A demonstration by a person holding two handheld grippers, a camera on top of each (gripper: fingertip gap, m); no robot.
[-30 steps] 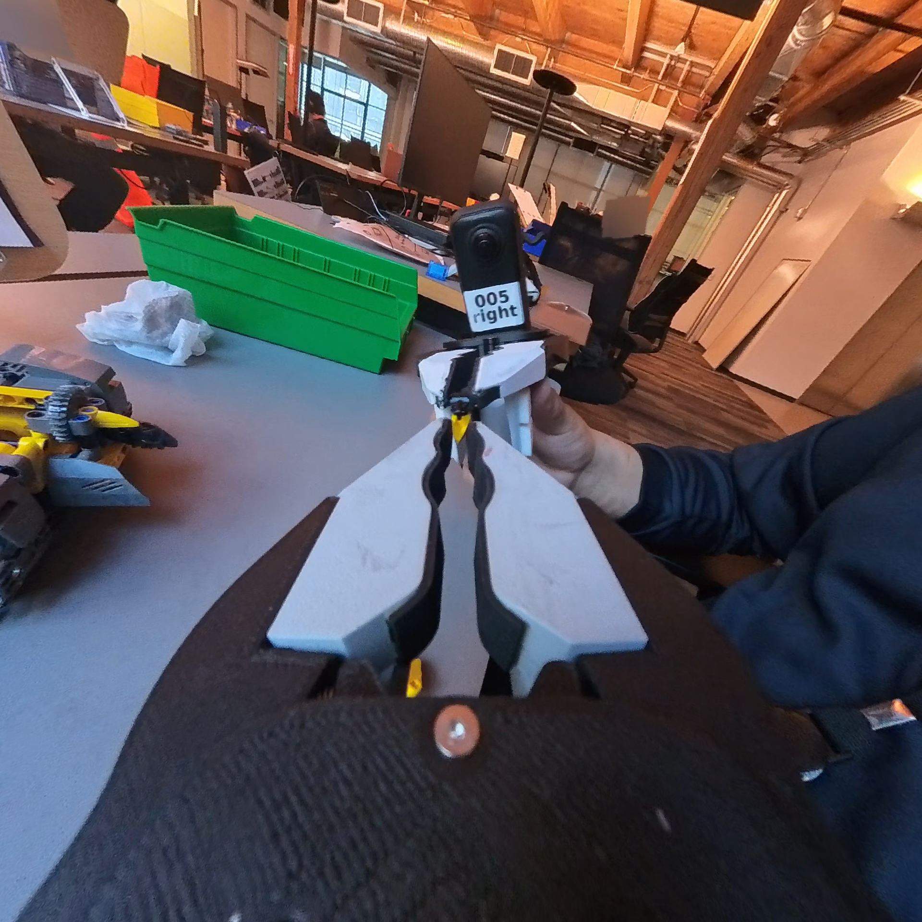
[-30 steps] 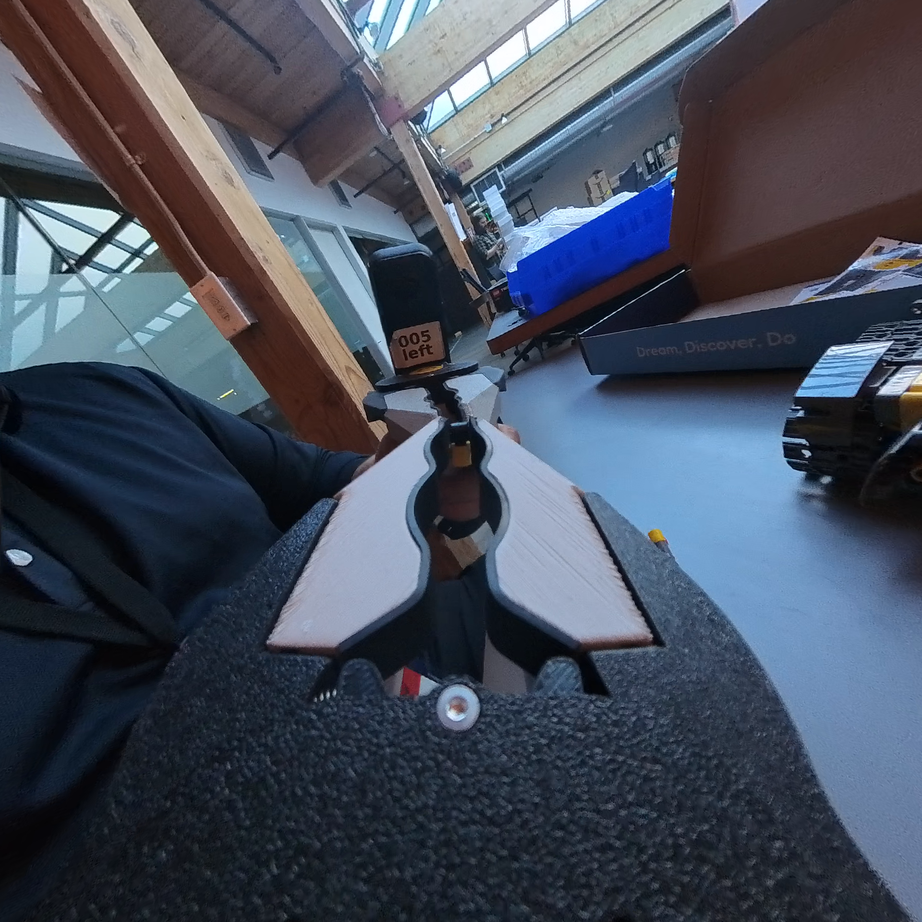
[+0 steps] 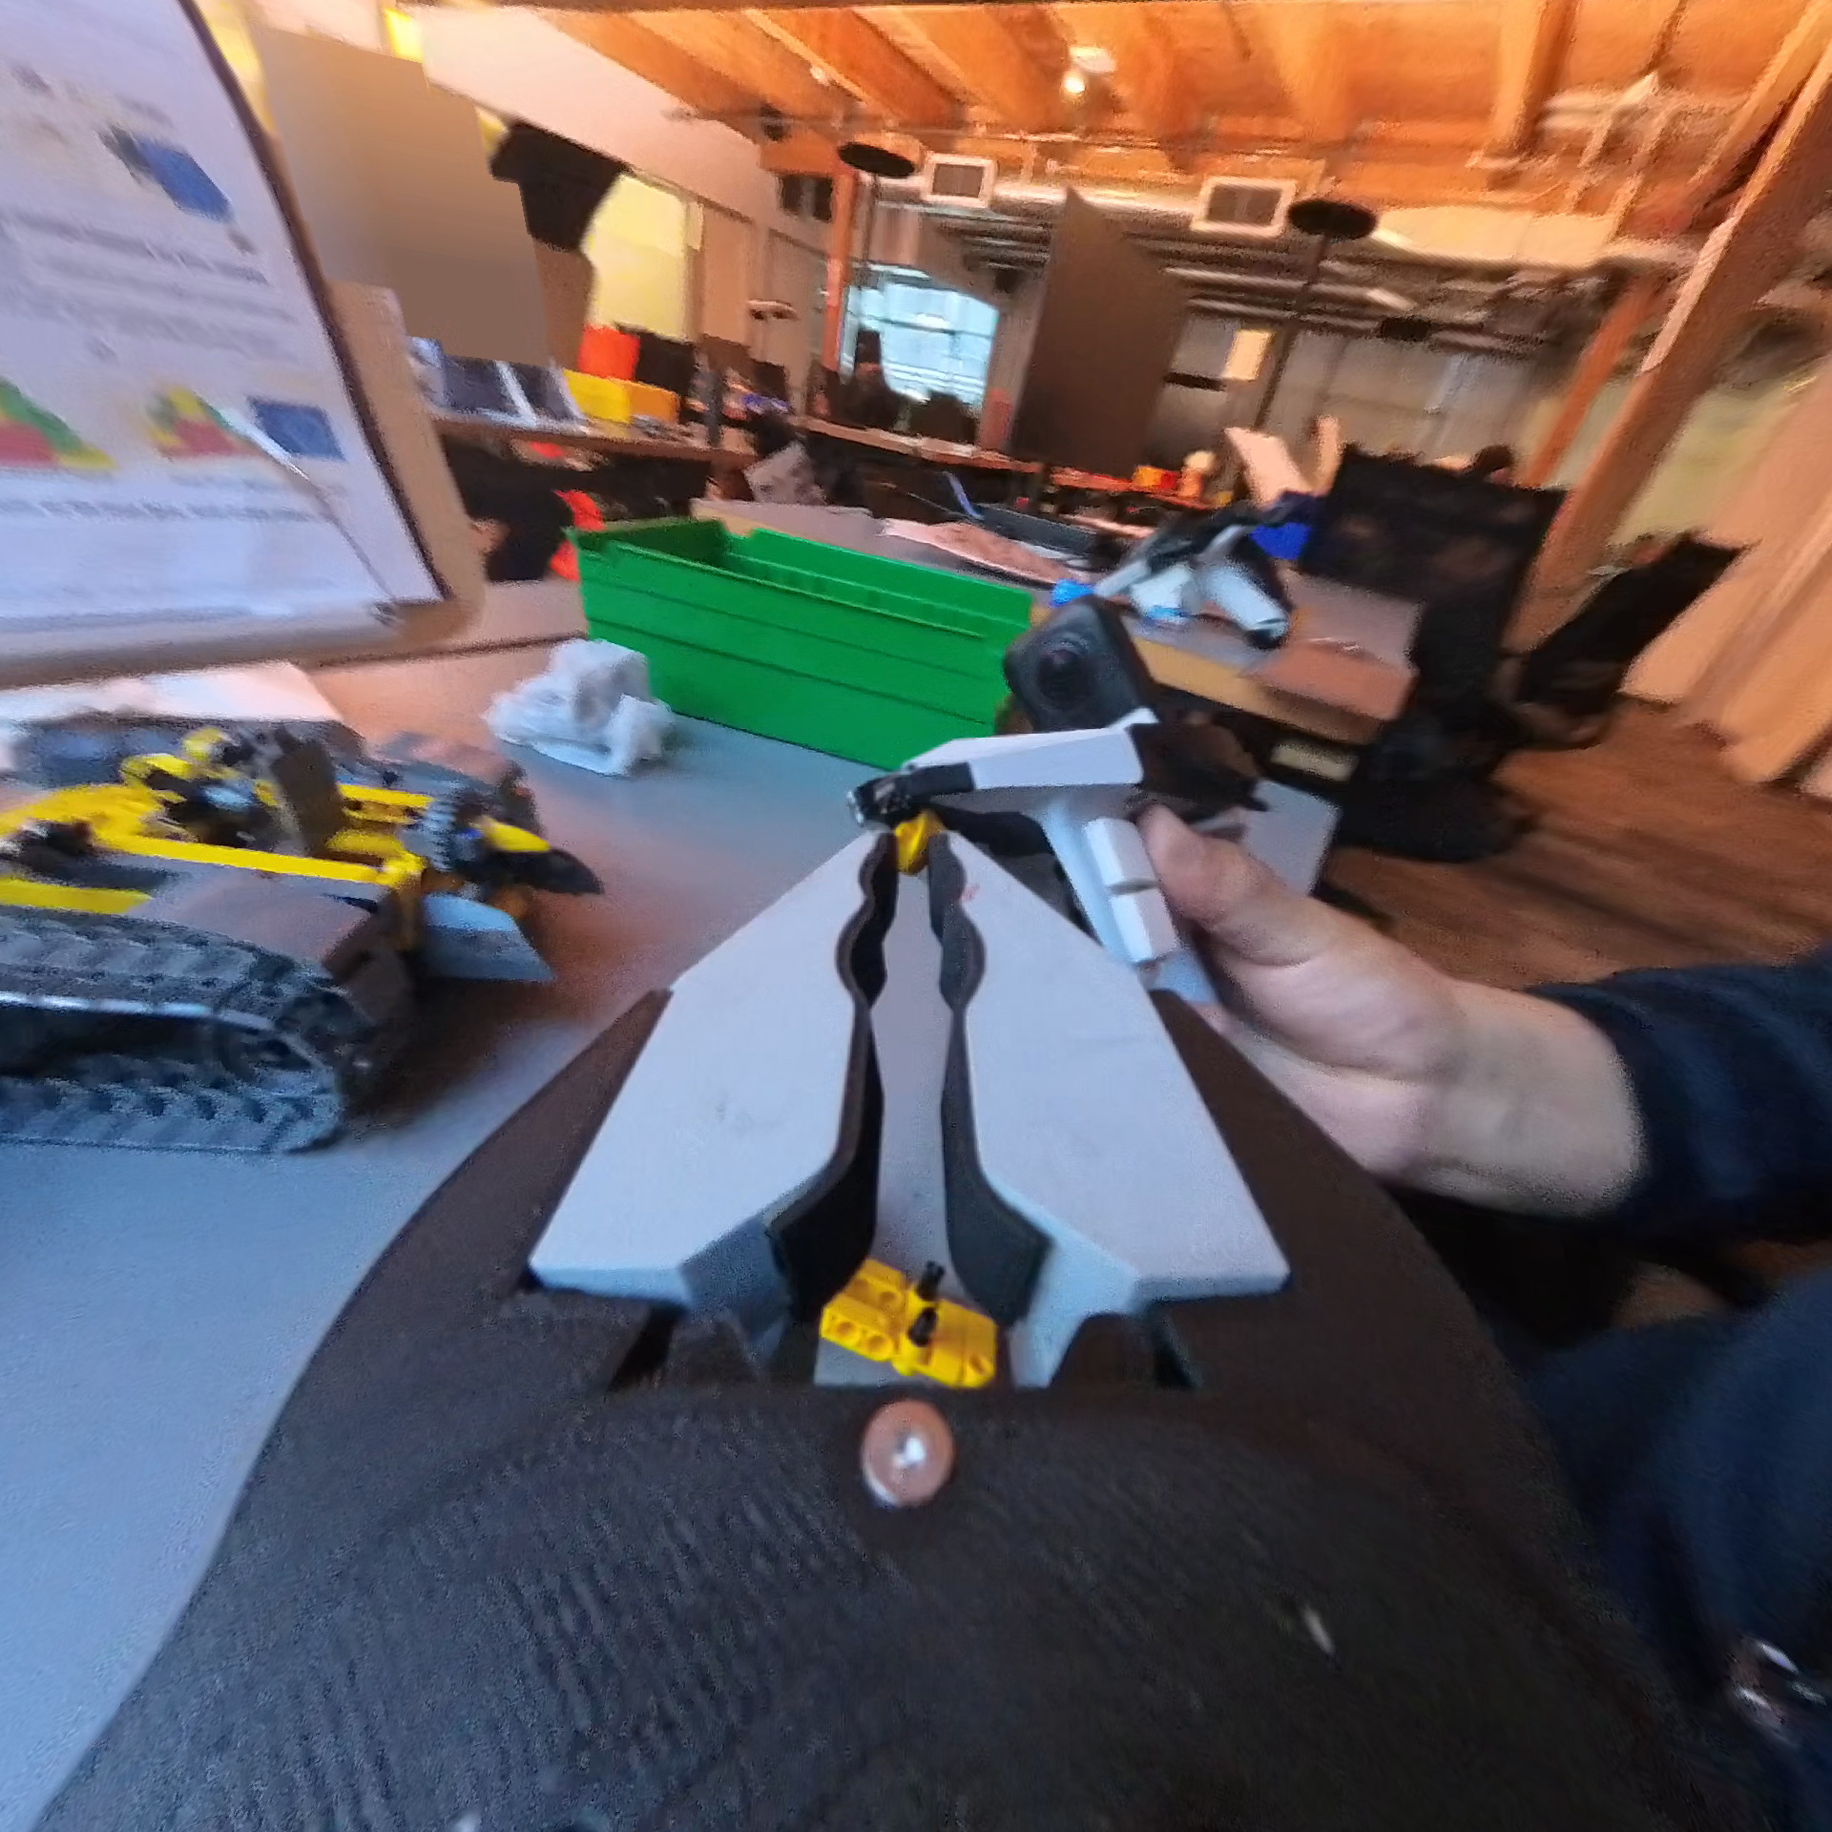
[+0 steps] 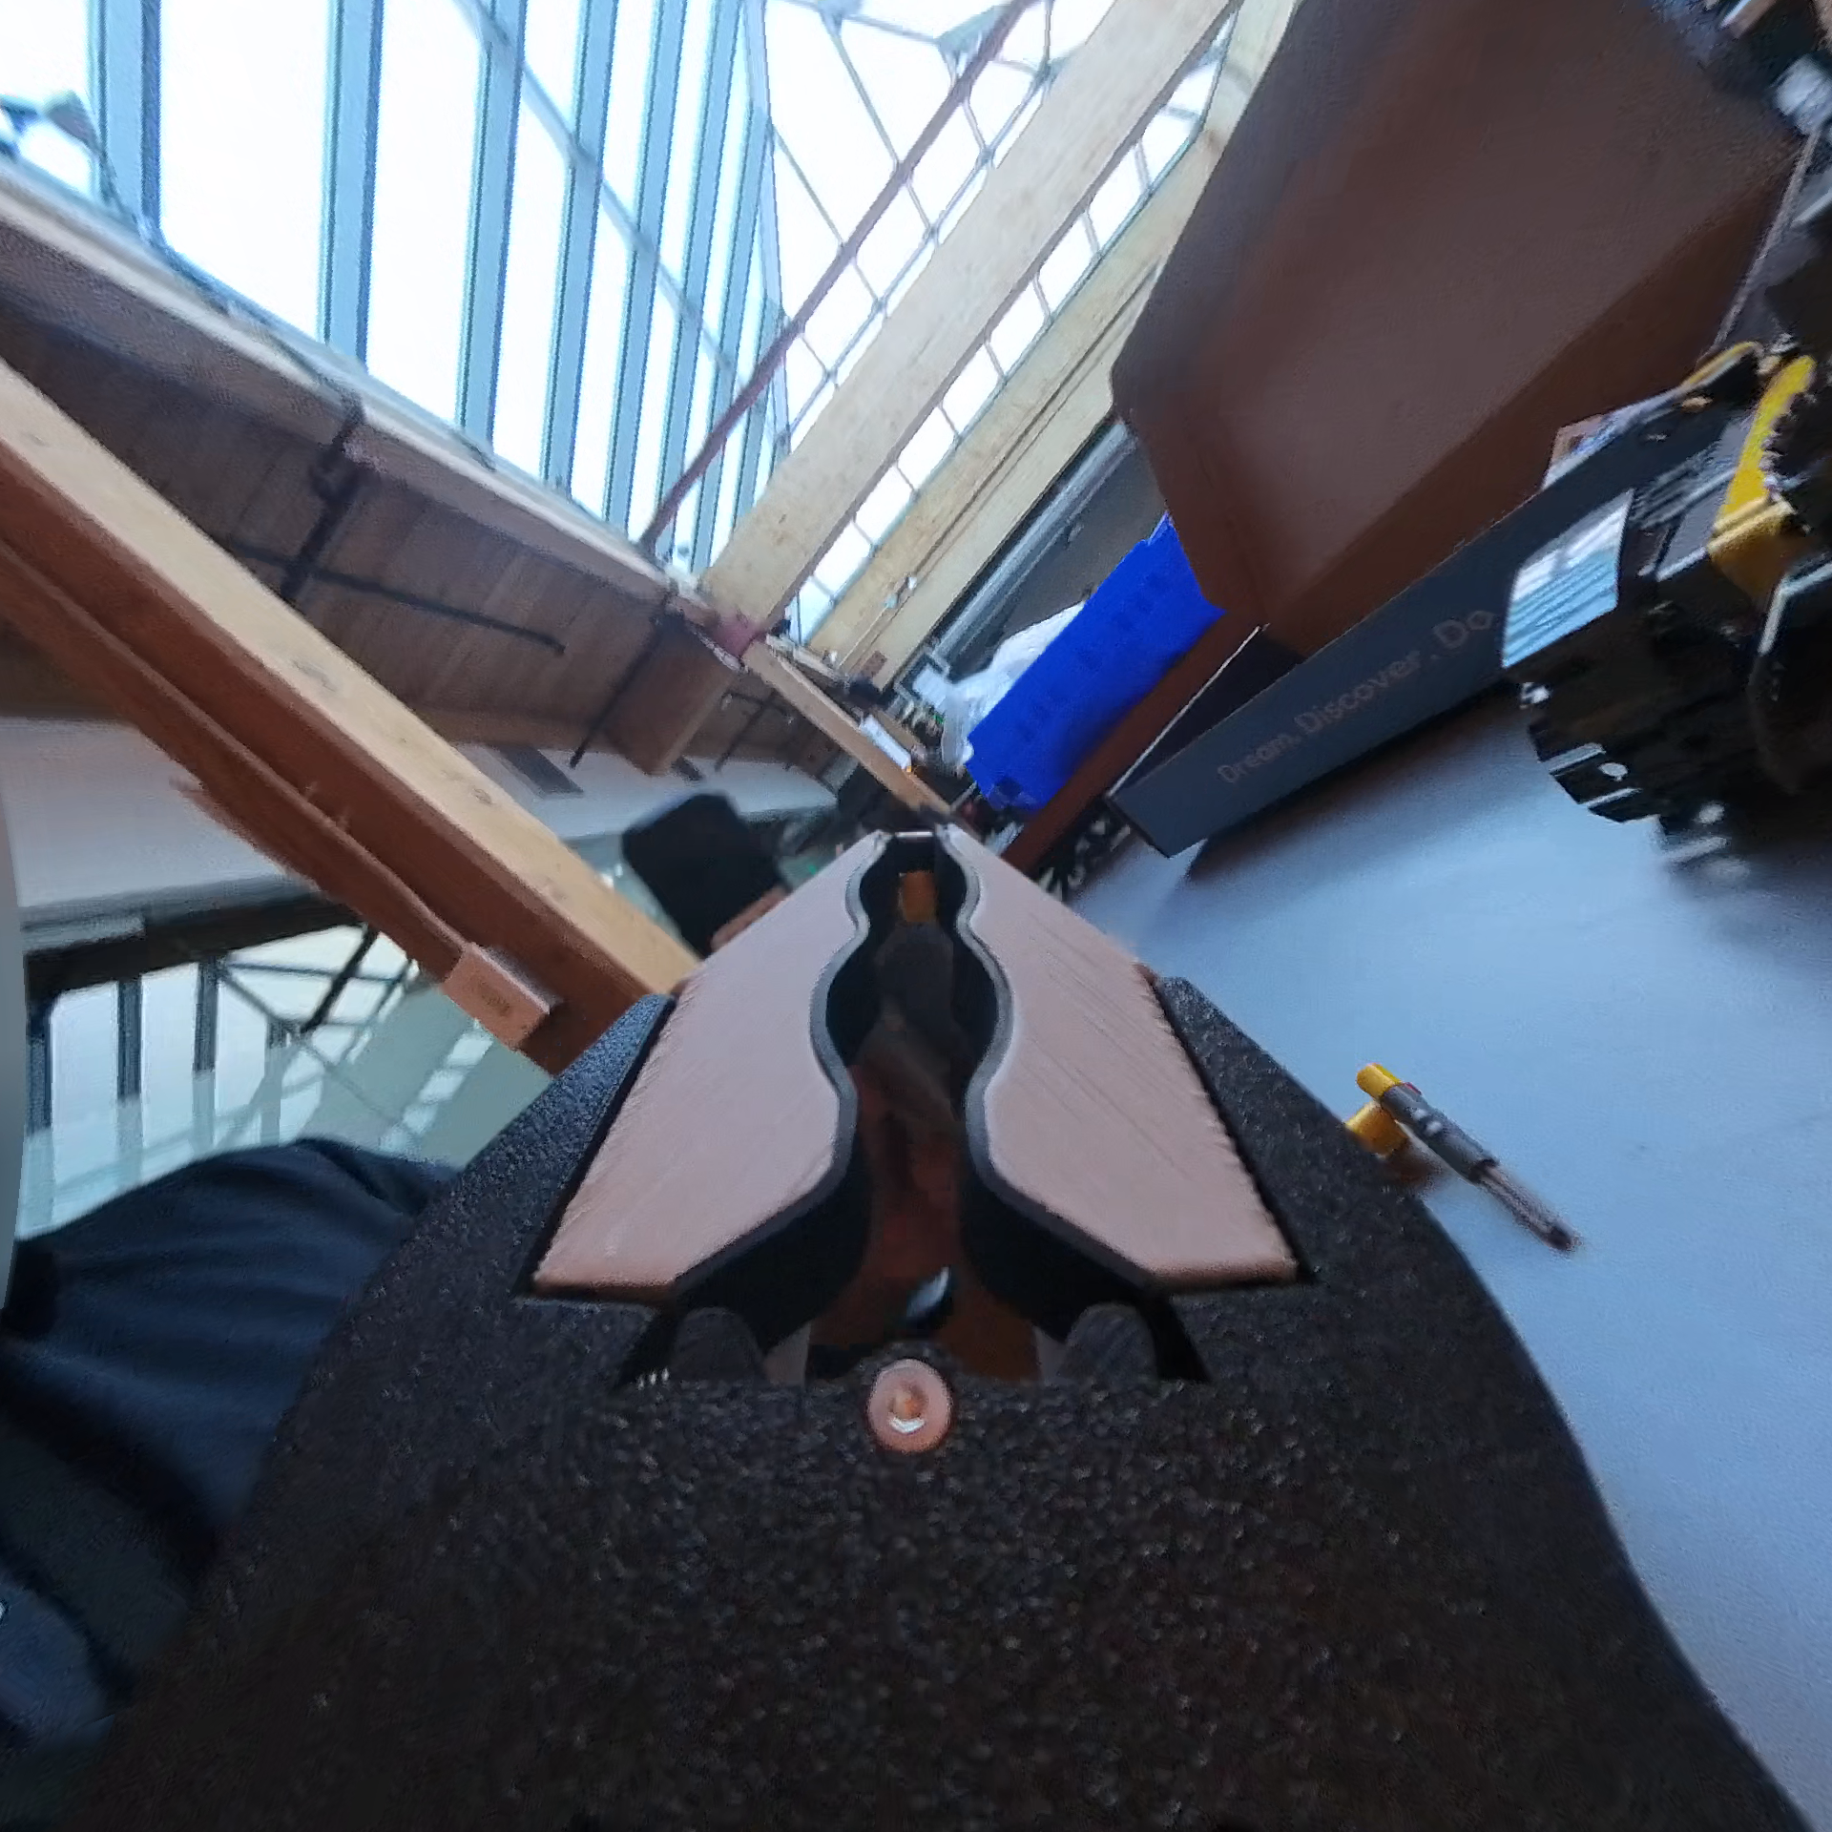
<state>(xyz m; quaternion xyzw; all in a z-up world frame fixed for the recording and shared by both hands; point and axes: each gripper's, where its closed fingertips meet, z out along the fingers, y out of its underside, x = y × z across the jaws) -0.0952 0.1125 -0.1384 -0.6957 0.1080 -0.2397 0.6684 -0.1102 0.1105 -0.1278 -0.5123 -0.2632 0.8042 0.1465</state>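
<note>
Item: small yellow piece point(image 3: 917, 841), mostly hidden, being pinched at the tips of both grippers. Left gripper point(image 3: 910, 855) is closing on it from below; right gripper point(image 4: 917, 872) is clamping it too (its shape cannot be made out). A hand point(image 3: 1318, 1001) is holding the right tool. A yellow bracket point(image 3: 907, 1323) is lying under the left fingers' base. A tracked yellow model point(image 3: 218, 912), cut off at the frame edge, is sitting left of the left gripper; bare grey table point(image 3: 119, 1289) is lying between. A yellow-ended pin point(image 4: 1447, 1150) is lying right of the right gripper.
</note>
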